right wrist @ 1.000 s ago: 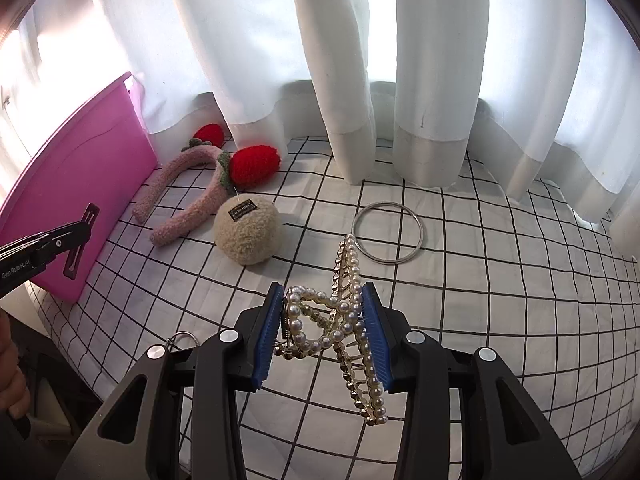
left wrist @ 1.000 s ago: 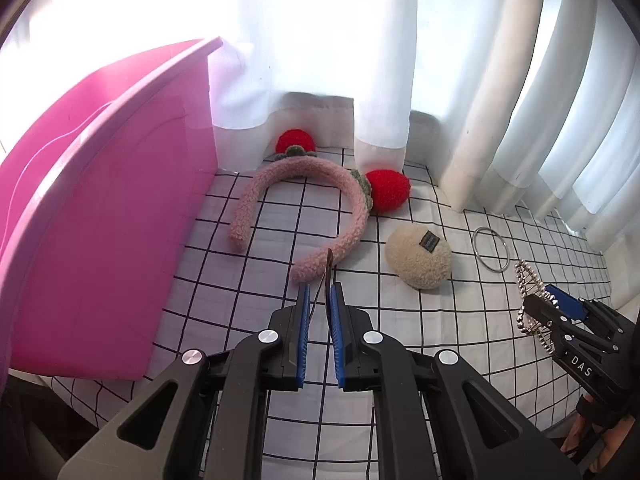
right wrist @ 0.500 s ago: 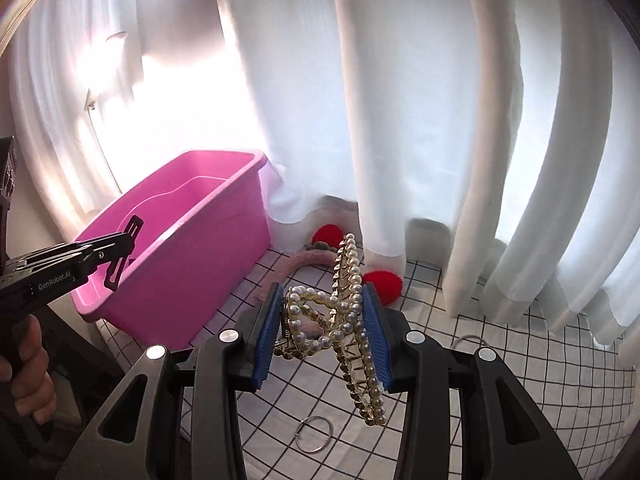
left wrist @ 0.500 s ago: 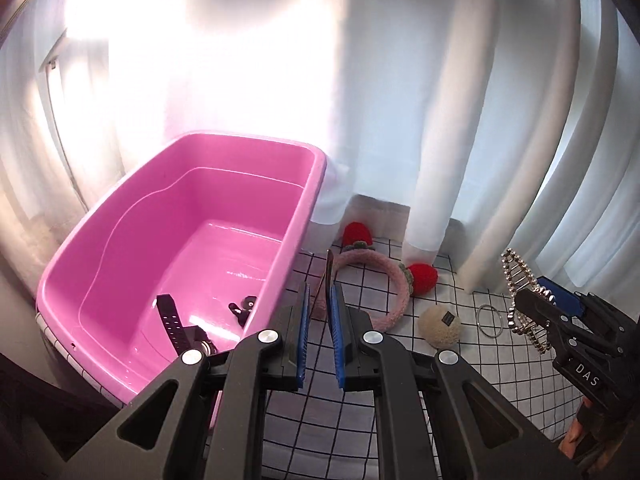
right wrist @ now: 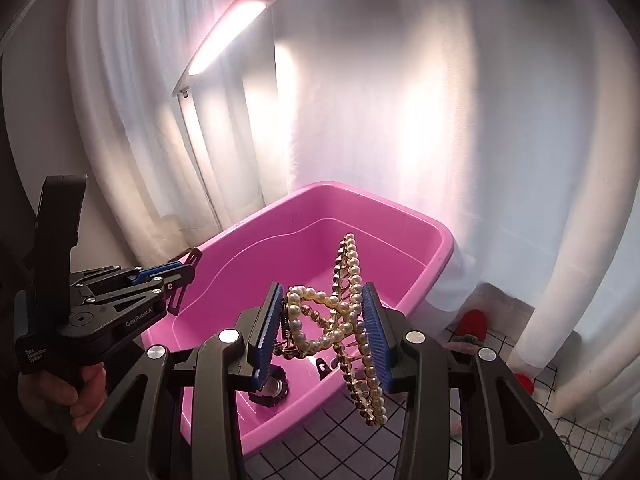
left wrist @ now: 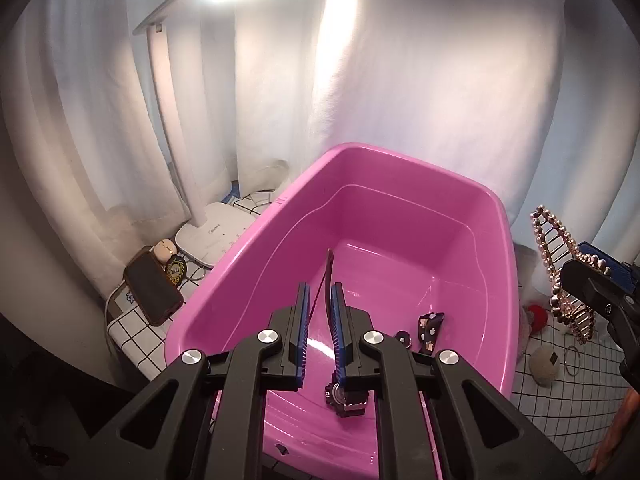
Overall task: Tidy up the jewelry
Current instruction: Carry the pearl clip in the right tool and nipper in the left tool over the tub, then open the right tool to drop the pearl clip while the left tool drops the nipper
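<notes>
Left hand-held gripper (left wrist: 319,316): we see its jaws nearly shut on a thin dark clip (left wrist: 329,276) that pokes up past the fingertips, held over the tub (left wrist: 404,168).
Right hand-held gripper (right wrist: 324,332): we see it clamped on a pearl claw clip (right wrist: 340,312), blue pads pressing its sides, above the tub's near rim.
Hand: in the right wrist view we see a hand (right wrist: 64,396) gripping the left tool's handle; the left wrist view does not show it.
Tub floor: the left wrist view shows a dark watch-like piece (left wrist: 346,396) just under the fingers, a small dark flower clip (left wrist: 402,338) and a patterned bow clip (left wrist: 430,326) beside it. The right wrist view shows only the watch-like piece and one small dark clip (right wrist: 322,366).
Counter, left of tub: only the left wrist view shows a phone (left wrist: 154,290), a small round badge (left wrist: 176,270) and the lamp base (left wrist: 216,236) on the checked cloth (left wrist: 136,332).
Counter, right of tub: the left wrist view shows a beige pompom (left wrist: 544,366) and a metal ring (left wrist: 573,360); the right wrist view shows red pompoms (right wrist: 472,322) near the curtain hem.
Lamp head: lit; only the right wrist view shows its full bar (right wrist: 228,32).
Curtain (right wrist: 460,120): white, behind everything.
</notes>
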Demonstrator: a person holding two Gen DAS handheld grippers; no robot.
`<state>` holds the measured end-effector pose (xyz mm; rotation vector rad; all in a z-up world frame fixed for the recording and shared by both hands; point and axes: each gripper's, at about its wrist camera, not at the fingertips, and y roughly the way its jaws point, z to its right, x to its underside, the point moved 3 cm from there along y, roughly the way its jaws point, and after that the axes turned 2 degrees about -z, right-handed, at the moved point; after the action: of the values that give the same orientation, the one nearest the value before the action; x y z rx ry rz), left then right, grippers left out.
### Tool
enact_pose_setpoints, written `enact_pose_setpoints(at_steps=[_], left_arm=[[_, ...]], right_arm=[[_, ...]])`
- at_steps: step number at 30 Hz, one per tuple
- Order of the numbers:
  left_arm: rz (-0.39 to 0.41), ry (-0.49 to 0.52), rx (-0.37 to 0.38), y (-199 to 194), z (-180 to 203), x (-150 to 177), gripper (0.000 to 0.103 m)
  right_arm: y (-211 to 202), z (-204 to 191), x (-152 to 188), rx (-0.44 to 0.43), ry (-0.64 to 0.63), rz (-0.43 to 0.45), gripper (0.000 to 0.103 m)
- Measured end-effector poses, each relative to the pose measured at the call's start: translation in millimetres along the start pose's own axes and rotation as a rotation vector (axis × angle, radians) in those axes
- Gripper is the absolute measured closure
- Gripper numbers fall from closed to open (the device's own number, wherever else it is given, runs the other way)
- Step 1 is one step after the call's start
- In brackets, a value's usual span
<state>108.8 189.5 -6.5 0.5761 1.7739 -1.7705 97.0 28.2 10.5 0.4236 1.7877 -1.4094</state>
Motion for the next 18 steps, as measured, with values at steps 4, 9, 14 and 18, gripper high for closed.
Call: enact_pose_setpoints(at_steps=[4, 9, 14, 18], left_arm=[[-0.046, -0.001, -0.015, 23.7, -13.8, 1.6, 0.092], [-0.087, 0.010, -0.025, 44.4, -20.4, 3.6, 0.091], [-0.129, 0.027, -0.020, 60.3, -24.6, 10.3, 0.089], [-0.156, 0.037, -0.011, 70.2, -25.7, 13.9, 0.085]], right_arm=[[35.5, -20.0, -5.5, -0.011, -0.007, -0.051, 0.064], [69.3, -29.6, -4.2, 0.015, -0.001, -0.117, 0.064], [97.2, -34.9, -1.4, 0.053, -0.007, -0.178, 0.064], [111.0, -27.9, 3.1, 0.084, 0.008, -0.225, 0.064]])
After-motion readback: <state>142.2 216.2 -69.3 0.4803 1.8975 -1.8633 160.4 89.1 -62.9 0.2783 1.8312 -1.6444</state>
